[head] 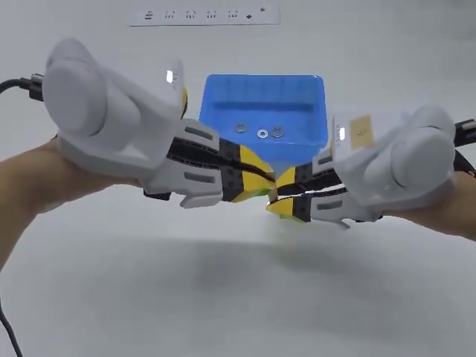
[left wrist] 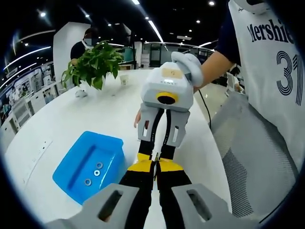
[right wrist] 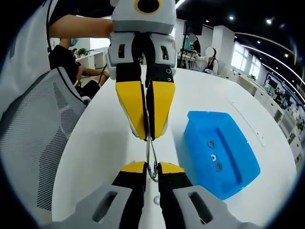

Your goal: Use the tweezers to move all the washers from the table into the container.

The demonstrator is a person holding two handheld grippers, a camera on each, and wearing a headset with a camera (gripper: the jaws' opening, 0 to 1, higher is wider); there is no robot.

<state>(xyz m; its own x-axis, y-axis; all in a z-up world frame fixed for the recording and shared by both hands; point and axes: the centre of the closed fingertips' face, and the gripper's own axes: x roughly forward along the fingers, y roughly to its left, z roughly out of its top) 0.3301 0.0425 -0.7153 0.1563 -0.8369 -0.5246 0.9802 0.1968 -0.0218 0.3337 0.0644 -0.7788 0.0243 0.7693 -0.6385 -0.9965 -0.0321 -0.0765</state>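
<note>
At the left, the left gripper [head: 256, 181] reaches in over the white table [head: 223, 290], its yellow-tipped jaws pointing toward the middle. They are pinched together on a thin pair of metal tweezers [right wrist: 150, 148]. In the right gripper view the tweezers' two legs run up into the narrow slot between those yellow jaws.

The right gripper [head: 282, 195] comes in from the other side, tip to tip with the left one. Its jaws are also closed, clamped on the rounded end of the tweezers. The tool spans the short gap between the two grippers, above the table.

Below that gap, in the right gripper view, a single washer [right wrist: 157, 200] lies flat on the table, seen between the right gripper's own jaws.

Behind the meeting tips stands the blue container [head: 297, 115], and three washers [head: 262, 134] lie close together on its floor. Beyond it a white power strip [head: 204, 15] lies along the far edge of the table.

A potted plant [left wrist: 95, 64] stands further down the table. A grey mesh chair [right wrist: 33, 143] sits beside the table.
</note>
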